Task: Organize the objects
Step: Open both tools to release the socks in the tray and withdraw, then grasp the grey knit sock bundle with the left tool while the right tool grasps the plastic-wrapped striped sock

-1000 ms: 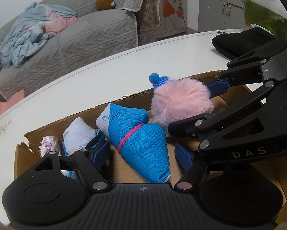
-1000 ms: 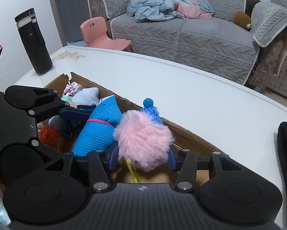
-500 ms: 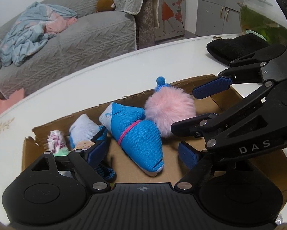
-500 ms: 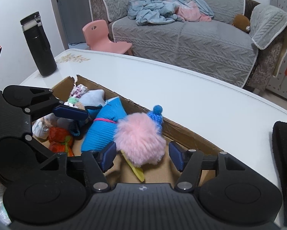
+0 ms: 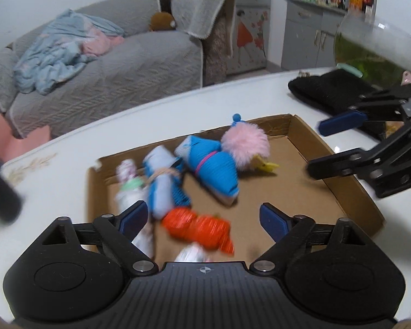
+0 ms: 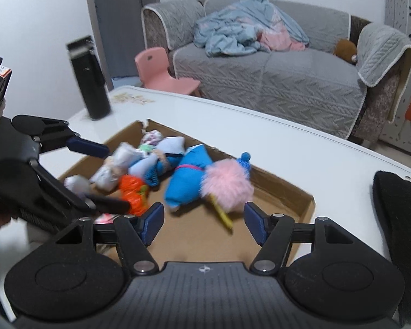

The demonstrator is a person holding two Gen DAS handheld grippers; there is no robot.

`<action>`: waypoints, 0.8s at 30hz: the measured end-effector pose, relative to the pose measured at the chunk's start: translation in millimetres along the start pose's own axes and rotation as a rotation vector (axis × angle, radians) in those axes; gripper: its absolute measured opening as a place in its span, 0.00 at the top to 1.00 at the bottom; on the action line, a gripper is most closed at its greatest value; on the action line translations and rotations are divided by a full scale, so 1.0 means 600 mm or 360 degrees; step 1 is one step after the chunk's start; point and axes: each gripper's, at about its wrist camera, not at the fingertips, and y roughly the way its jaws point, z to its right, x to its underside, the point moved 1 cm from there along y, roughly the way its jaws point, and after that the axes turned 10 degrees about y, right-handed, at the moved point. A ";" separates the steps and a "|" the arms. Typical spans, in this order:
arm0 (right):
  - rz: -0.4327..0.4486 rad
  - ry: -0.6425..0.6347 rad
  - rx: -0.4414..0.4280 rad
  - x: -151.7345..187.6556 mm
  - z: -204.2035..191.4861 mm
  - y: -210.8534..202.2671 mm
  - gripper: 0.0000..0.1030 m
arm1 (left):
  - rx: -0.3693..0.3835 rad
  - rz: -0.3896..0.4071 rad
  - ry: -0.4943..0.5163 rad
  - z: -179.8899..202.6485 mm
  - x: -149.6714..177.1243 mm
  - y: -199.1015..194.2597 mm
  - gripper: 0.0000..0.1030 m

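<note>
- While both tongs hang above the shallow brown cardboard tray [image 5: 340,181] on the white counter [image 6: 301,153], the left tongs [image 5: 202,216] and right tongs [image 6: 201,223] are released, jaws just widened, nothing between.
- The fluffy pink pompom [image 6: 227,187] lies near the tray's far edge, touching the blue knitted roll [image 5: 211,170].

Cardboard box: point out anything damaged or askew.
The cardboard box has a torn, ragged rim at its far left corner. Inside, the blue sock bundle and pink pompom lie tumbled, not in rows.
</note>
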 end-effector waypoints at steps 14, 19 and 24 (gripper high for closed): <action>0.0196 0.0080 -0.0089 0.229 -0.073 -0.091 0.28 | -0.0092 0.0009 -0.0424 0.001 0.221 -0.130 0.01; 0.0145 0.0018 -0.0043 0.257 -0.083 -0.070 0.28 | -0.0052 -0.0054 -0.0562 0.010 0.252 -0.117 0.01; 0.0136 0.0044 -0.0053 0.258 -0.074 -0.059 0.30 | 0.0030 -0.0042 -0.0763 0.000 0.256 -0.105 0.01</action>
